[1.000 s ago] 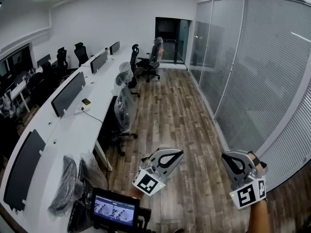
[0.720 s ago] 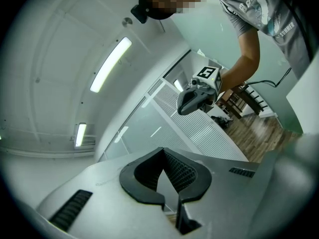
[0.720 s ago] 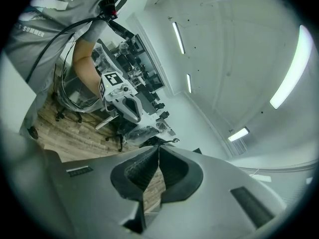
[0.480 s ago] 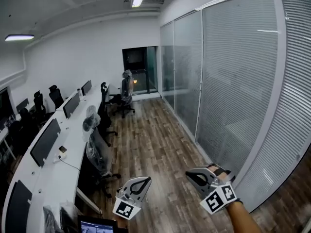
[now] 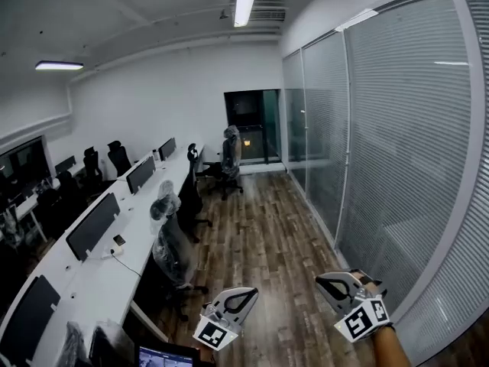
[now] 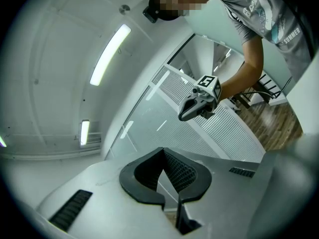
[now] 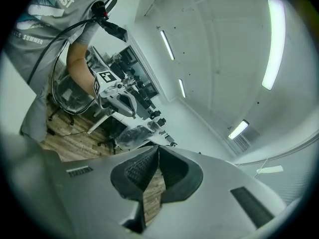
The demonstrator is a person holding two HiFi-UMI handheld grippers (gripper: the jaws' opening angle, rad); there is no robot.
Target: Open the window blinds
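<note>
Two grippers: left gripper (image 5: 246, 297) at 6 o'clock, right gripper (image 5: 327, 285) at 5 o'clock. Two lit ceiling lights (image 5: 244, 6). Four dark monitors (image 5: 92, 226) along one long white tabletop (image 5: 99, 277) at 8 o'clock. At least three plastic-wrapped chairs (image 5: 172, 247). At least three blinds panels (image 5: 405, 144) at 3 o'clock.

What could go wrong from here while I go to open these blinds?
No cord or wand for the blinds shows yet, so you may grab slats and bend them. The right gripper and left gripper are both shut and empty; they must open before gripping anything. The plastic-wrapped chair juts out from the desk and could catch you.
</note>
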